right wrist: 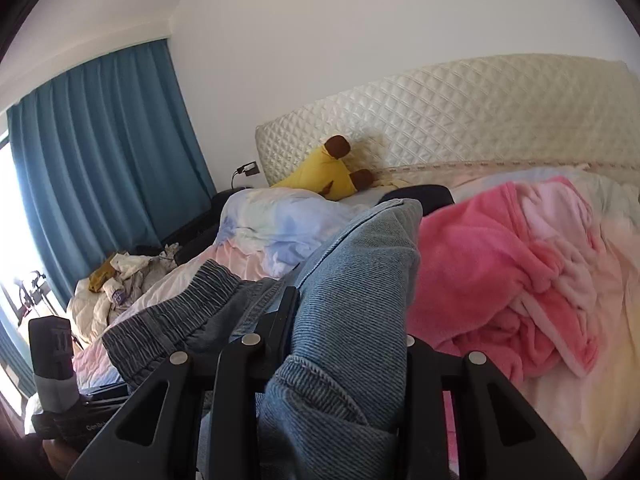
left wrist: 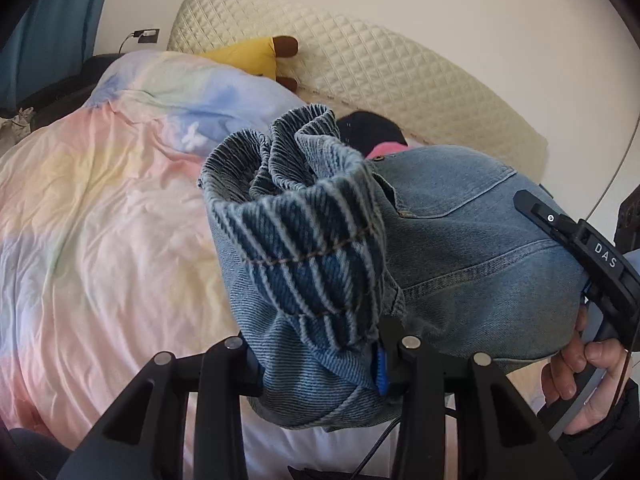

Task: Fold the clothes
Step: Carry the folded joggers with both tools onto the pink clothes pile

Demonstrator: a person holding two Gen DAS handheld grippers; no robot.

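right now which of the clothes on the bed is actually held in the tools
The blue denim jeans, clamped in both the left tool and the right tool. The pink fleece garment lies loose on the duvet, untouched.

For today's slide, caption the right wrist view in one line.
Right claw shut on jeans above a pastel bed, pink robe beside.
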